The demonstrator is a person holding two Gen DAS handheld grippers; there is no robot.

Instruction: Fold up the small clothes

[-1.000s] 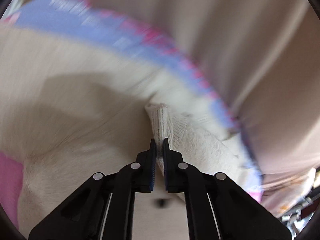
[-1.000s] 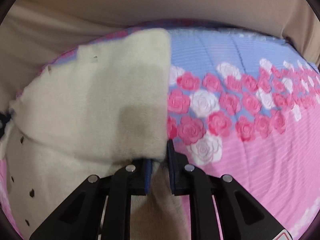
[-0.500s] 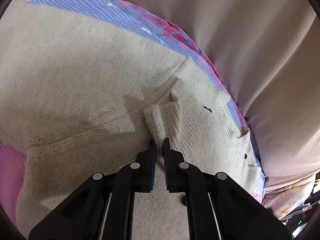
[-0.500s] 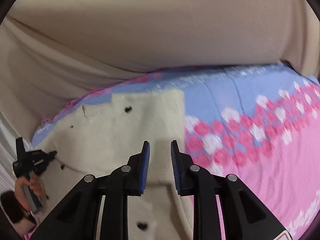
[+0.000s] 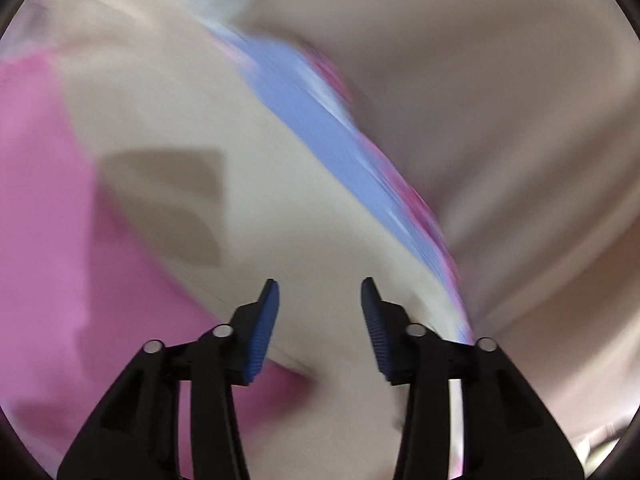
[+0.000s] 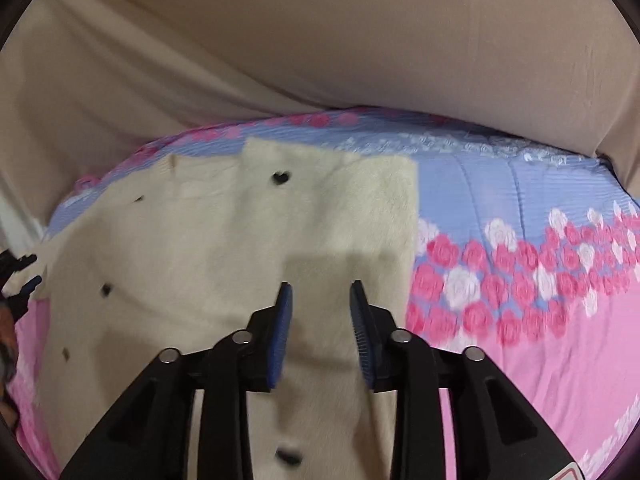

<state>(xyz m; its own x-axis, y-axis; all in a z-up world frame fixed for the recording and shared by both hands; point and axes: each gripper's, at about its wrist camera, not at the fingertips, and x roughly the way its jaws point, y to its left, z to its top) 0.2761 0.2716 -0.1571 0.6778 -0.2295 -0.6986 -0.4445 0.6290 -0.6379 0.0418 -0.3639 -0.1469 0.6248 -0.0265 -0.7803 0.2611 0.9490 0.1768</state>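
**Open bedspread to the right, draped cloth closing the far side**

In the right wrist view, the right gripper (image 6: 321,308) hangs with jaws apart over the cream sweater (image 6: 256,248), nothing between its fingers. Right of the sweater's straight edge the rose-printed bedspread (image 6: 520,280) lies flat and bare, giving free passage on that side. The beige drape (image 6: 320,40) rises just behind the bed's far edge and walls off the back. At the far left the left gripper (image 6: 20,276) sits at the sweater's edge, blocking that side. The left wrist view is heavily blurred; its jaws appear spread with only sweater (image 5: 280,220) beneath, and the drape (image 5: 500,120) close on the right.
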